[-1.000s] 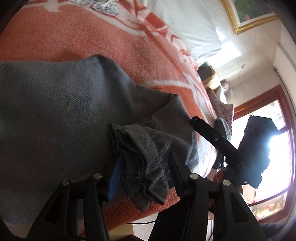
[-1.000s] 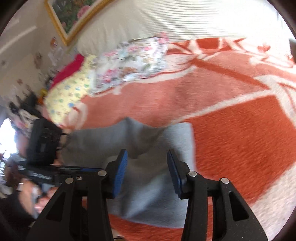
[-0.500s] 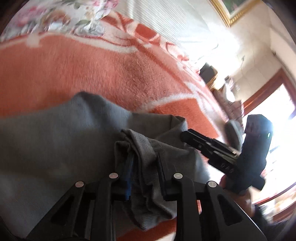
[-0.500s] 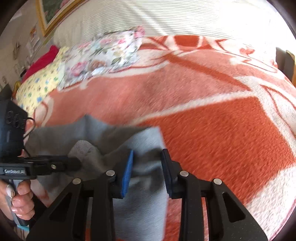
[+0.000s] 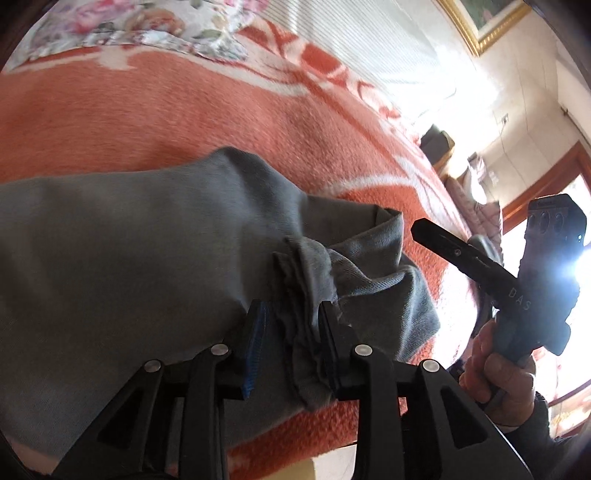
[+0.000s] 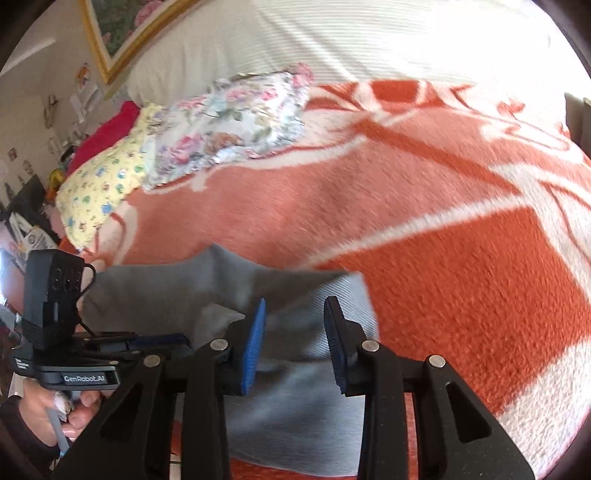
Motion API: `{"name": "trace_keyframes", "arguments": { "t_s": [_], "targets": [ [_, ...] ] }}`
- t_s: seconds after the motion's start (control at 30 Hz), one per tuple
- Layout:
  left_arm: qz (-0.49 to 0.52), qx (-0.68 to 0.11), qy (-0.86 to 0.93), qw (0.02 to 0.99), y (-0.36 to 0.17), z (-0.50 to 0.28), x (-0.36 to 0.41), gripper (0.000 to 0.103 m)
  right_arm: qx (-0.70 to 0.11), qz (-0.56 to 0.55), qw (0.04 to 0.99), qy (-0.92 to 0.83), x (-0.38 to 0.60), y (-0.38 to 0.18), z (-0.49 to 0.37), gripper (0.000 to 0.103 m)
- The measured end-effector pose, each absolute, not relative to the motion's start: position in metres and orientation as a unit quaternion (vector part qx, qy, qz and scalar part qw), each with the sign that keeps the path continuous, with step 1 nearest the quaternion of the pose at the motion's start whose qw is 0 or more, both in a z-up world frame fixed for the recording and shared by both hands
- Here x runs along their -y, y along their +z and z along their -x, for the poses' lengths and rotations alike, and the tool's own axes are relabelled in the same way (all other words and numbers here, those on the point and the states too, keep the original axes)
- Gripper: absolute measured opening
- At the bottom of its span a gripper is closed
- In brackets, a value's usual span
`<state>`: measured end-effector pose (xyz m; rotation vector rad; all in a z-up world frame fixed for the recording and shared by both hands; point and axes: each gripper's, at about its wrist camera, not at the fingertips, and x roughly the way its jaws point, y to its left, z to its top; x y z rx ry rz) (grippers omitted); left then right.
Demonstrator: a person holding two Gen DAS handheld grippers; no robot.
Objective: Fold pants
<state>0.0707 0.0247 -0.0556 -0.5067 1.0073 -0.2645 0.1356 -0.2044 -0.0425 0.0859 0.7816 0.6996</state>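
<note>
The pants (image 6: 295, 406) lie on the blanket (image 6: 443, 295) at the bed's near edge, one bunched end between the left gripper (image 5: 291, 325) fingers. Behind them, two pillows (image 6: 236, 122) sit side by side on the blanket, with a framed picture (image 6: 122, 33) on the wall beyond.

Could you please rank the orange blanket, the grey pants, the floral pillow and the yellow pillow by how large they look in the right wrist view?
1. orange blanket
2. grey pants, though nearness to the camera enlarges them
3. floral pillow
4. yellow pillow, looks somewhat smaller than the floral one
</note>
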Motion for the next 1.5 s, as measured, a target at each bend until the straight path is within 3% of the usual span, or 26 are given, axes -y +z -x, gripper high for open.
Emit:
{"name": "trace_keyframes", "arguments": {
  "t_s": [0.17, 0.33, 0.77, 1.0, 1.23, 1.3, 1.5],
  "targets": [
    [0.269, -0.456, -0.1, 0.843, -0.046, -0.044, -0.048, 0.03, -0.379, -0.029, 0.851, 0.363, 0.178, -0.04, -0.13, 0.036],
    [0.302, -0.438, -0.067, 0.844, -0.041, -0.018, -0.076, 0.033, -0.384, -0.017, 0.833, 0.399, 0.15, -0.038, -0.123, 0.046],
    [0.364, -0.398, 0.005, 0.842, -0.036, 0.047, -0.13, 0.033, -0.381, 0.015, 0.798, 0.466, 0.088, -0.024, -0.114, 0.046],
    [0.403, -0.385, 0.042, 0.829, -0.043, 0.076, -0.152, 0.041, -0.391, 0.023, 0.774, 0.498, 0.06, -0.024, -0.109, 0.046],
    [0.455, -0.362, 0.079, 0.81, -0.053, 0.09, -0.18, 0.044, -0.394, 0.058, 0.744, 0.537, 0.029, -0.023, -0.105, 0.061],
    [0.46, -0.362, 0.085, 0.806, -0.055, 0.089, -0.183, 0.049, -0.39, 0.073, 0.739, 0.544, 0.019, -0.02, -0.106, 0.063],
    [0.48, -0.36, 0.087, 0.796, -0.067, 0.083, -0.19, 0.049, -0.392, 0.124, 0.725, 0.552, -0.019, -0.016, -0.12, 0.064]
  ]
}}
